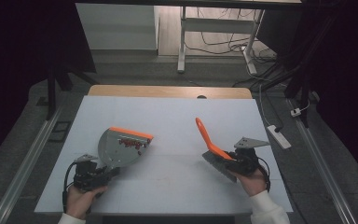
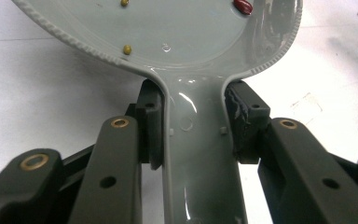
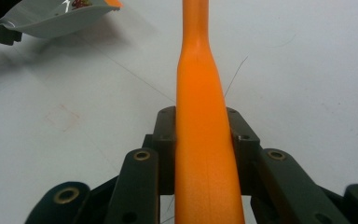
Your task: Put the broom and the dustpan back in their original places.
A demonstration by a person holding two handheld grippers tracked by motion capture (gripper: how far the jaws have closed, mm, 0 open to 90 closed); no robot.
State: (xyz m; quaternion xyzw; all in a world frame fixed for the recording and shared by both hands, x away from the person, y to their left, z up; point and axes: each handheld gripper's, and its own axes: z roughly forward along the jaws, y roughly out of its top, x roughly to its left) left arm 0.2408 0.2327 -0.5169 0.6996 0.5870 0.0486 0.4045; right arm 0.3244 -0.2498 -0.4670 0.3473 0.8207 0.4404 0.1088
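In dustpan (image 1: 121, 147): probably beans (image 1: 131, 143) | left gripper (image 1: 103, 171) clamps its handle | right gripper (image 1: 230, 157) clamps brush (image 1: 210, 140)

A white sheet (image 1: 177, 116) covers the table, leaving a strip of wood top (image 1: 168, 91) bare along the far edge, with a small dark hole (image 1: 201, 97) in it. A faint square mark (image 3: 63, 116) shows on the sheet. Beyond lies grey floor (image 1: 135, 70), where a white desk frame (image 1: 182, 42) stands beside a pale cabinet (image 1: 116, 25), with loose cables (image 1: 223, 45) under it. A white power strip (image 1: 278, 136) lies right of the table. Metal rails (image 1: 25, 163) run along both sides, and dark curtains (image 1: 9, 70) hang at either edge
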